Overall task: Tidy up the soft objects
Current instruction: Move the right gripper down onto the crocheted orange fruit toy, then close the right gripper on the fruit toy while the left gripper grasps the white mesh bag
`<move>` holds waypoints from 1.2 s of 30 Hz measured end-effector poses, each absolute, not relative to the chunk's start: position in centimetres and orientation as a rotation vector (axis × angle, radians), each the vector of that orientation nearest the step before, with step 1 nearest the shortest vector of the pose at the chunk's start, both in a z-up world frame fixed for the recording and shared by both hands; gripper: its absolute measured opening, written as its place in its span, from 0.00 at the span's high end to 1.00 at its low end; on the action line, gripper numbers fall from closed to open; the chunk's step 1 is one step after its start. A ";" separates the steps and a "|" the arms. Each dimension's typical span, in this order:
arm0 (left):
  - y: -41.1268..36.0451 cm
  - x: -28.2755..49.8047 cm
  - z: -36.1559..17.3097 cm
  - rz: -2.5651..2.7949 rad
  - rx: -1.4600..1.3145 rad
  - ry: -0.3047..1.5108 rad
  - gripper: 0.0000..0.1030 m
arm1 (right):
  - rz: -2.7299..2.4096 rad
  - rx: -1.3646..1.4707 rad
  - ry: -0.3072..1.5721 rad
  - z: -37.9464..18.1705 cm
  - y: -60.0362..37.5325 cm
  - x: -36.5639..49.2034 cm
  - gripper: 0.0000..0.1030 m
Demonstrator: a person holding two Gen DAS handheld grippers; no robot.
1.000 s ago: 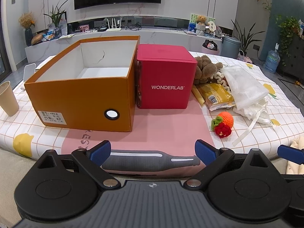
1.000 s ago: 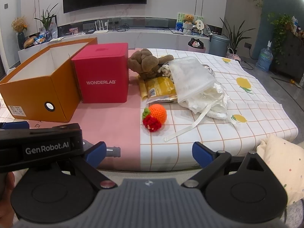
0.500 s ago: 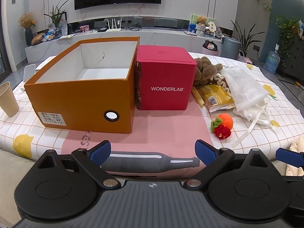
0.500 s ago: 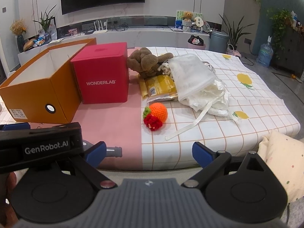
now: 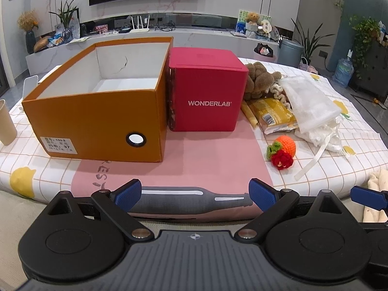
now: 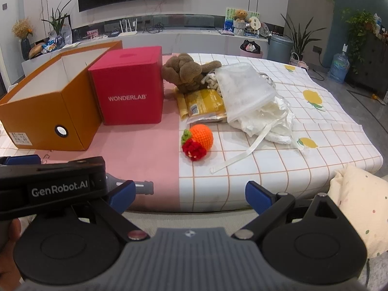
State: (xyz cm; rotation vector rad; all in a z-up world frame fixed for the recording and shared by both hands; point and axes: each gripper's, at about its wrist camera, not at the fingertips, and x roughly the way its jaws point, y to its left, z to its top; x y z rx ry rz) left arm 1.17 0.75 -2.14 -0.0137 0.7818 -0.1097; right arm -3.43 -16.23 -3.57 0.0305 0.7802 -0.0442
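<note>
Both grippers hang at the near edge of the table with jaws spread wide and nothing between them: the left gripper point(image 5: 195, 191) faces the open orange box point(image 5: 101, 101), and the right gripper point(image 6: 190, 192) faces the soft things. Ahead of the right gripper and slightly left lies the crocheted orange point(image 6: 200, 140) with its red flower; farther ahead are the brown plush toy point(image 6: 186, 72), a yellow packet point(image 6: 202, 104) and a white mesh bag point(image 6: 245, 92) lying together in a heap. The crochet piece looks light, springy and easy to pinch across its round body; the plush should squash, so a limb or fold seems the surest hold. The mesh bag is probably limp and may trail its strap. The red box point(image 6: 131, 87) hides part of the plush, the bag's contents are unclear, and the orange box's floor shows only partly.
</note>
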 end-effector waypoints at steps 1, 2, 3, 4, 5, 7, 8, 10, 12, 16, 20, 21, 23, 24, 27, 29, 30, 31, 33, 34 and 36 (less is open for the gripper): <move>0.7 1.2 -2.1 -0.108 -0.011 0.781 0.00 | -0.042 0.029 0.780 -3.6 -16.2 -3.3 0.08; 0.7 1.3 -2.0 -0.104 -0.006 0.778 0.00 | -0.036 0.028 0.778 -3.6 -16.2 -3.3 0.07; 0.8 1.3 -1.8 -0.095 0.001 0.769 0.00 | -0.023 0.024 0.776 -3.5 -16.1 -3.0 0.07; 0.9 1.5 -1.6 -0.080 0.007 0.758 0.00 | -0.003 0.020 0.773 -3.4 -16.1 -2.6 0.07; 1.1 1.6 -1.4 -0.064 0.009 0.748 0.00 | 0.011 0.014 0.770 -3.4 -15.9 -2.1 0.07; 1.6 2.0 -1.0 -0.042 0.005 0.737 0.00 | 0.035 -0.009 0.759 -3.1 -15.7 -0.9 0.07; 2.0 2.2 -0.8 -0.033 0.000 0.734 0.00 | 0.049 -0.017 0.754 -3.1 -15.6 -0.5 0.07; 2.6 2.4 -0.5 -0.023 -0.009 0.720 0.00 | 0.080 -0.024 0.758 -3.2 -15.7 0.9 0.07; 3.1 2.7 -0.2 -0.014 -0.013 0.707 0.00 | 0.099 -0.023 0.786 -3.7 -16.0 2.7 0.07; 3.6 3.4 -0.3 -0.008 -0.001 0.714 0.00 | 0.077 -0.017 0.874 -5.4 -16.7 7.2 0.13; 3.7 3.7 -0.8 -0.014 -0.004 0.727 0.00 | 0.038 -0.050 0.901 -6.9 -17.1 9.8 0.13; 3.7 3.8 -1.0 -0.018 -0.001 0.729 0.00 | 0.033 -0.054 0.905 -7.2 -17.2 10.2 0.13; 3.5 4.0 -1.3 -0.021 0.005 0.732 0.00 | 0.035 -0.045 0.914 -7.8 -17.4 10.6 0.13; 3.5 4.0 -1.4 -0.023 0.010 0.735 0.00 | 0.036 -0.045 0.914 -7.9 -17.4 10.7 0.17; 3.2 4.3 -2.0 -0.030 0.021 0.748 0.00 | 0.038 -0.075 0.911 -8.3 -17.0 10.9 0.25; 3.1 4.4 -2.3 -0.035 0.025 0.756 0.00 | 0.035 -0.093 0.906 -8.6 -16.9 10.9 0.33; 3.1 4.4 -2.5 -0.036 0.027 0.760 0.00 | 0.026 -0.102 0.907 -8.7 -16.8 11.0 0.37; 3.1 4.4 -2.6 -0.035 0.029 0.763 0.00 | 0.007 -0.111 0.904 -8.7 -16.8 11.0 0.37; 3.0 4.5 -2.8 -0.031 0.037 0.767 0.00 | -0.006 -0.122 0.891 -8.7 -16.8 11.0 0.39; 2.9 4.5 -2.9 -0.030 0.041 0.767 0.00 | -0.003 -0.123 0.887 -8.6 -16.8 11.0 0.46; 2.6 4.5 -2.9 -0.023 0.057 0.766 0.00 | -0.005 -0.121 0.886 -8.4 -16.8 11.1 0.53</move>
